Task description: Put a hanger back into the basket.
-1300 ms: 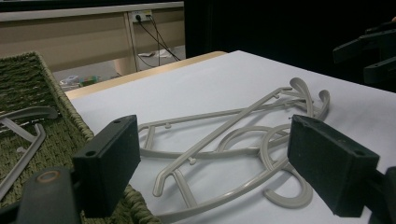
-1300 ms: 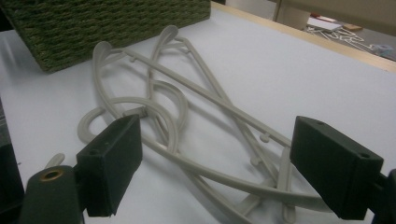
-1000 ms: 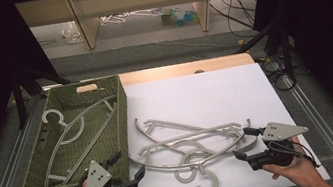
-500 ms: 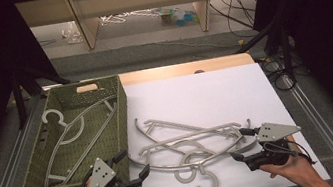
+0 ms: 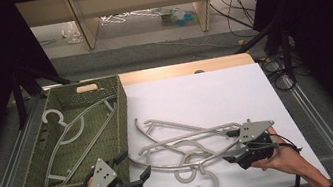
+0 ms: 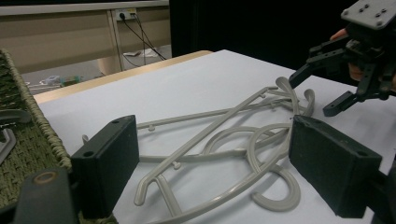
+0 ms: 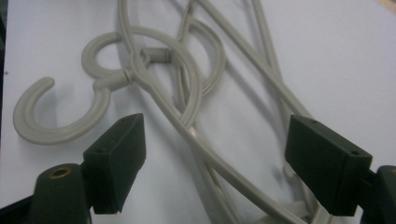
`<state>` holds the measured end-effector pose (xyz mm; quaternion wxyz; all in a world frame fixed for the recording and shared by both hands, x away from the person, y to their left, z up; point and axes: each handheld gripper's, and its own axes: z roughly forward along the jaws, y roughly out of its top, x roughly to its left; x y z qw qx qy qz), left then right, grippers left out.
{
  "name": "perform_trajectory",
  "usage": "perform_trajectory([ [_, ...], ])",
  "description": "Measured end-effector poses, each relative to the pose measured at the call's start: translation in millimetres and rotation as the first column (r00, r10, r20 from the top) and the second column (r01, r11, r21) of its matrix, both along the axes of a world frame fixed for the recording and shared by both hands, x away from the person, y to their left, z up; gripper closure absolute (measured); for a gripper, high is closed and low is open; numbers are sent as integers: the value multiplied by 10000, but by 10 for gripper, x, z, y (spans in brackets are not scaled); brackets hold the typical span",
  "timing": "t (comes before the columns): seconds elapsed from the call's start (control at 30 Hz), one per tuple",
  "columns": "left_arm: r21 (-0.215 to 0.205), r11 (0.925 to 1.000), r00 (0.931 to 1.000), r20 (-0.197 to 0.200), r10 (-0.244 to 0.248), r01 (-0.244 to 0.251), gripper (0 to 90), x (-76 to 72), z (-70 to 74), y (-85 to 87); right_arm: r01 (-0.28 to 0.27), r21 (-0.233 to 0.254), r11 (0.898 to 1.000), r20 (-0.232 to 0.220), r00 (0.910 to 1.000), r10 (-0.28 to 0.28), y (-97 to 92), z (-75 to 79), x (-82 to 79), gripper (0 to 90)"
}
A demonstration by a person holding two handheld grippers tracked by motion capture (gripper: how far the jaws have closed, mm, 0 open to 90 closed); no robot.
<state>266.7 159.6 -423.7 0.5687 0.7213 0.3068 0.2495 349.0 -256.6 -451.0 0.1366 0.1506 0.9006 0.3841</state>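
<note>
Several grey plastic hangers lie tangled on the white table sheet, hooks toward the front. My right gripper is at the right end of the tangle, low over the table. Its jaws have just been closing a little but still stand wide, and in the right gripper view hanger bars run between them untouched. A curled hook lies ahead to the left. My left gripper stands open by the basket's front corner, facing the tangle with nothing in it.
A green woven basket stands at the left of the table with hangers lying inside; its wall is right beside my left jaw. Past the table's far edge there are shelves and cables on the floor.
My right gripper has slid left and slightly down onto the end of the hanger tangle. The left gripper and the hangers stay where they were.
</note>
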Motion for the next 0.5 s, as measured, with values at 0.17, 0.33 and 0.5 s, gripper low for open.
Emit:
perform_trajectory([
  [0.17,31,9999,9998,-116,-154,154,161,-28,-4,-46,-559,-839,9949,-396,9978,527,109,-98,78,271],
  [0.33,195,9992,9993,-128,-350,352,162,-49,-6,-85,-1153,-1811,9767,-628,9924,1055,214,-177,146,380],
  [0.5,127,9992,9989,-268,-378,382,162,-60,-18,-103,-1477,-2307,9617,-577,9887,1381,277,-197,195,496],
])
